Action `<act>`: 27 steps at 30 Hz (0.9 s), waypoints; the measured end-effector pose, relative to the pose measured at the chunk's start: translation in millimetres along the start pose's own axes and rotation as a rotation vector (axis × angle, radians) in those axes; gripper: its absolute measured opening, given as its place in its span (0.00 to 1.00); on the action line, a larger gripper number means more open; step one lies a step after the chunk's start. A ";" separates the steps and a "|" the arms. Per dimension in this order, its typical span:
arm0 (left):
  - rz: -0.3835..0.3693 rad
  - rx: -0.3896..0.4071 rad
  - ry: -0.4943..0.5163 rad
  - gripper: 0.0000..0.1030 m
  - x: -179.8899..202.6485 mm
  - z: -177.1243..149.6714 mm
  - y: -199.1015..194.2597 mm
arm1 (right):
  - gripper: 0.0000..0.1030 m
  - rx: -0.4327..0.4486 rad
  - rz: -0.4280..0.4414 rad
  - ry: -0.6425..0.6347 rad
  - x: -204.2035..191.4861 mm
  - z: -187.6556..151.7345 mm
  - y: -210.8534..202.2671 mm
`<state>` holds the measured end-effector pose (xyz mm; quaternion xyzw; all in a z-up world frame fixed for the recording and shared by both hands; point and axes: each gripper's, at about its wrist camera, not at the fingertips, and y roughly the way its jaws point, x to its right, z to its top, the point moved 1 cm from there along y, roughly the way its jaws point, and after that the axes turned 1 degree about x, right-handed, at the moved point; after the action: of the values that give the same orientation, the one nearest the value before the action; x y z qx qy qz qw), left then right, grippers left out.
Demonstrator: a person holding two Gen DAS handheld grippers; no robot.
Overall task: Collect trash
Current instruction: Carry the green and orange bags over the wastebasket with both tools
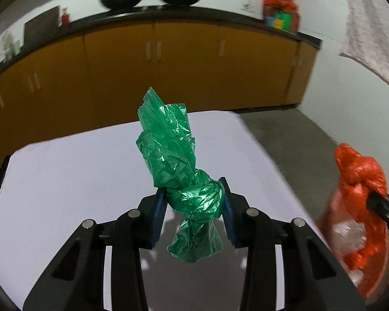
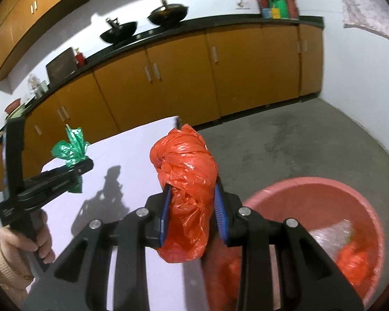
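A knotted green plastic bag [image 1: 180, 171] hangs above the white table [image 1: 64, 181], with my left gripper [image 1: 194, 202] shut on its knot. That green bag [image 2: 70, 147] and the left gripper [image 2: 77, 167] show at the left of the right wrist view, held by a hand. A knotted red plastic bag [image 2: 186, 181] is pinched between the blue pads of my right gripper [image 2: 193, 207], near the table's right edge. The red bag [image 1: 360, 181] shows at the right of the left wrist view. A pink basin [image 2: 350, 207] on the floor holds red bags and clear plastic.
Orange cabinets [image 2: 181, 77] under a dark counter run along the far wall, with two black woks [image 2: 168, 13] on top. Grey concrete floor [image 2: 285, 134] lies right of the table. A cloth [image 1: 370, 39] hangs at the upper right.
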<state>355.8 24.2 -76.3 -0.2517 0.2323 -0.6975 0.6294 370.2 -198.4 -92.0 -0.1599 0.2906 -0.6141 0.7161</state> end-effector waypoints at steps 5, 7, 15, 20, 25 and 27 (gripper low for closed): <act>-0.072 0.028 0.062 0.38 50.0 1.1 -29.6 | 0.29 0.031 -0.089 0.032 34.0 -5.6 -45.4; -0.102 0.036 0.086 0.38 70.0 -0.7 -39.6 | 0.29 0.046 -0.134 0.043 49.1 -9.0 -65.1; -0.221 0.032 0.146 0.39 139.5 -14.5 -58.6 | 0.29 0.083 -0.254 0.100 103.2 -21.7 -126.7; -0.280 0.014 0.171 0.39 176.2 -25.6 -63.8 | 0.30 0.095 -0.276 0.124 122.8 -28.3 -148.4; -0.304 -0.004 0.188 0.39 190.9 -29.1 -63.2 | 0.30 0.104 -0.281 0.137 133.4 -31.3 -159.3; -0.309 -0.012 0.196 0.39 194.6 -32.5 -61.5 | 0.29 0.103 -0.280 0.140 135.0 -31.4 -158.8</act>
<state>272.3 -163.1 -50.4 -0.2192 0.2552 -0.8057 0.4875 236.4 -356.6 -53.1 -0.1187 0.2826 -0.7318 0.6087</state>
